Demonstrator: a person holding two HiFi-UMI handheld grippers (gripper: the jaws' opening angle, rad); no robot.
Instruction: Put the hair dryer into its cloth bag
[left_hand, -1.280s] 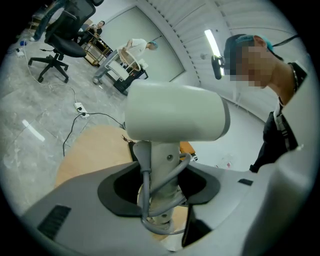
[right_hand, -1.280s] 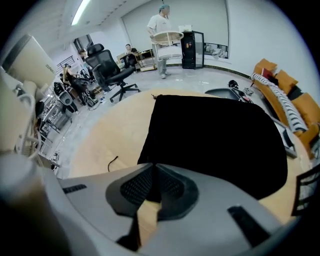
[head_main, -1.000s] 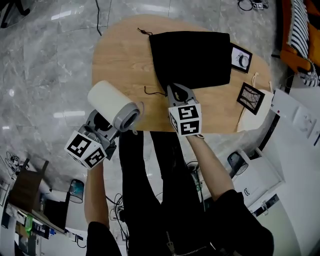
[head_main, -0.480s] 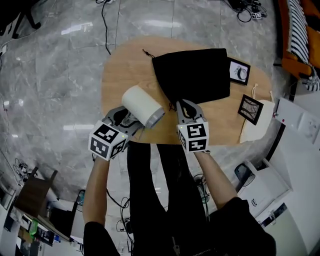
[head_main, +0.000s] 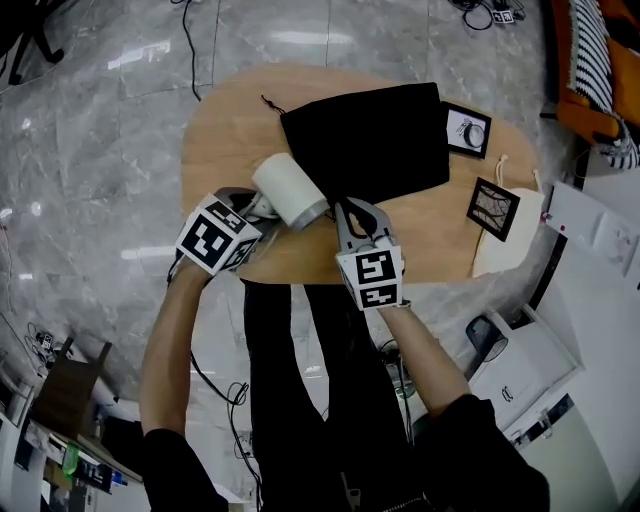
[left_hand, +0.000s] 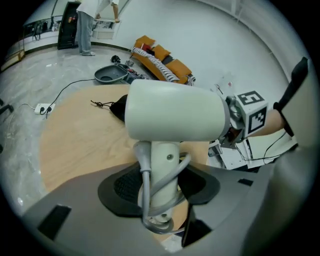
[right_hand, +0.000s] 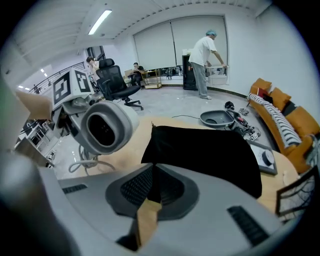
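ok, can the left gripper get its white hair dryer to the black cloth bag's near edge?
Probably yes. The left gripper holds the white hair dryer by its handle, barrel beside the black cloth bag, nothing between them. The right gripper pinches the bag's near corner; its mouth looks flat.

Open-plan lab hall indicated: polished grey stone floor (head_main: 90, 150) with a cable (left_hand: 75, 83) trailed across it, black office chair (right_hand: 116, 82), orange sofa (right_hand: 282, 122) (striped cushion on it), oval wooden worktop (head_main: 225, 140), ceiling strip light (right_hand: 101, 21), staff standing at a cabinet (right_hand: 187, 72).
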